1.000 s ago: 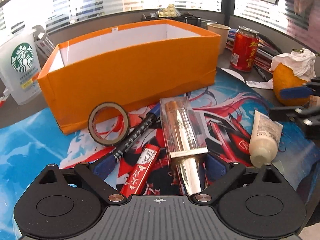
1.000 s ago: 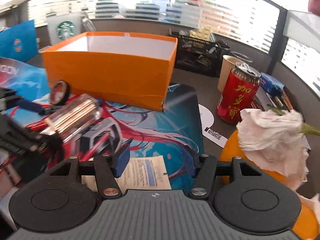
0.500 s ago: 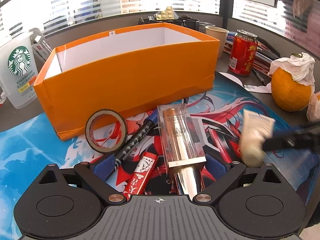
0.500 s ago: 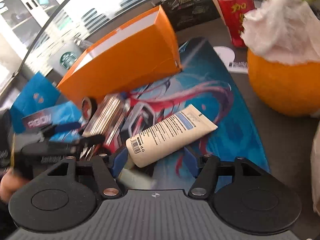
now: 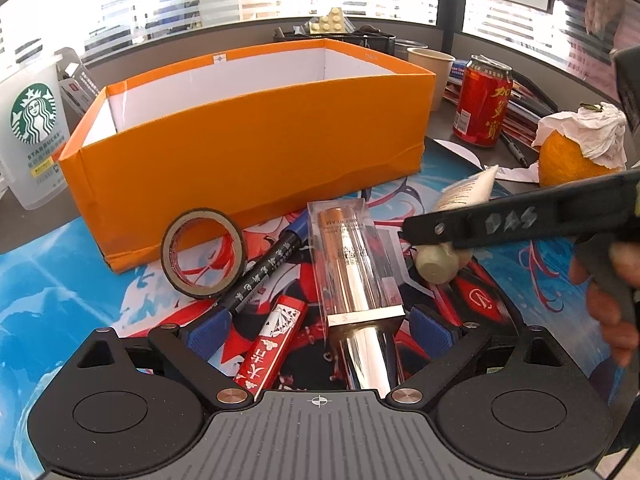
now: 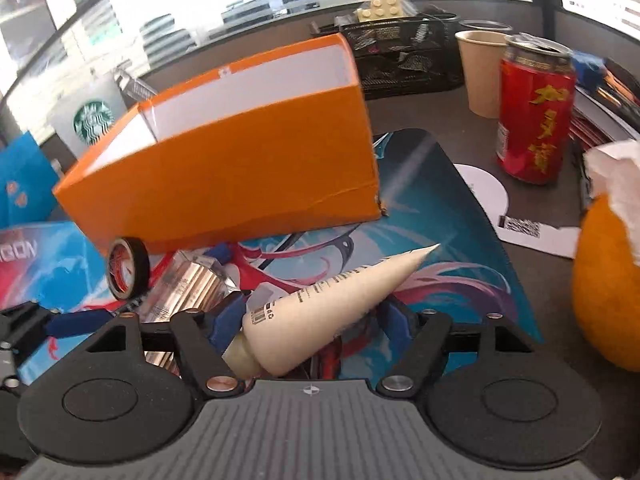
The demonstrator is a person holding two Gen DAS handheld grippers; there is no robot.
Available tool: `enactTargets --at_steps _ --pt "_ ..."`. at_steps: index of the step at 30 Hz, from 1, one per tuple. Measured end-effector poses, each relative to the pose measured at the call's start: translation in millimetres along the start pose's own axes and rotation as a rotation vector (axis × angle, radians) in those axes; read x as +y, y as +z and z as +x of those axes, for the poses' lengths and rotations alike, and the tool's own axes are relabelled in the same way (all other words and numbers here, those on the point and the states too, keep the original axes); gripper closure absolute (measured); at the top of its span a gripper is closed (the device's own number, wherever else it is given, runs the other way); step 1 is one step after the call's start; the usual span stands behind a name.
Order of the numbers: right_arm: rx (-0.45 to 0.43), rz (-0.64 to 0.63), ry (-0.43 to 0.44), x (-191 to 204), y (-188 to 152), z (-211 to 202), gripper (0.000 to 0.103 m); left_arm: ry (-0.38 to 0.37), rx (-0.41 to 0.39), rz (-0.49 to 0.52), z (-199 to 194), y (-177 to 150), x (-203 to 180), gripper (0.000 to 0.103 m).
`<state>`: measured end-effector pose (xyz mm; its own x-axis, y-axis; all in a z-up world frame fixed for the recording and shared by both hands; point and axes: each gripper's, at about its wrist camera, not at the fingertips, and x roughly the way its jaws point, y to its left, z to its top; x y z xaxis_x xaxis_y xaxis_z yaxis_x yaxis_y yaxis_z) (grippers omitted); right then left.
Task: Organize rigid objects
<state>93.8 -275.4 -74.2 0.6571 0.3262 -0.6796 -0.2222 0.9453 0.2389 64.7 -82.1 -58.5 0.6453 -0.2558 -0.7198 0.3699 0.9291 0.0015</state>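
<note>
An open orange box (image 5: 256,148) stands on the patterned mat (image 5: 60,280); it also shows in the right wrist view (image 6: 240,168). My left gripper (image 5: 320,328) is open, its fingers either side of a clear-cased copper tube (image 5: 352,264) and a red card pack (image 5: 272,348). A tape roll (image 5: 202,254) and a black marker (image 5: 268,268) lie in front of the box. My right gripper (image 6: 308,316) is shut on a cream tube (image 6: 328,304) and holds it tilted above the mat; that tube also shows in the left wrist view (image 5: 460,196).
A red can (image 5: 484,102), a paper cup (image 5: 430,64) and a tissue-topped orange (image 5: 576,152) stand to the right. A Starbucks cup (image 5: 32,132) stands left of the box. A black mesh organiser (image 6: 400,52) sits behind.
My right gripper has closed on the cream tube, lifted it off the mat and carried it left toward the box. My left gripper has stayed over the copper tube.
</note>
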Motion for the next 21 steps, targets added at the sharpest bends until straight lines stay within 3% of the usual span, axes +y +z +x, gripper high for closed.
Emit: enactTargets --at_steps 7,12,16,19,21 --pt "-0.003 -0.148 0.007 10.3 -1.9 1.6 0.059 -0.008 -0.002 -0.011 1.0 2.9 2.8 0.005" --pt "-0.015 -0.232 -0.032 10.3 -5.8 -2.2 0.062 -0.048 0.008 -0.015 6.5 3.3 -2.8 0.006" --pt "-0.035 -0.365 -0.147 23.4 -14.8 -1.7 0.064 -0.068 0.001 -0.024 12.3 5.9 -5.4 0.007" --pt "-0.044 -0.345 -0.133 18.4 -15.8 -3.7 0.064 -0.059 -0.004 -0.05 16.7 7.3 -3.3 0.019" --pt "-0.049 -0.313 -0.107 11.6 -14.6 -4.9 0.064 -0.035 -0.015 -0.046 17.4 8.1 -3.3 0.035"
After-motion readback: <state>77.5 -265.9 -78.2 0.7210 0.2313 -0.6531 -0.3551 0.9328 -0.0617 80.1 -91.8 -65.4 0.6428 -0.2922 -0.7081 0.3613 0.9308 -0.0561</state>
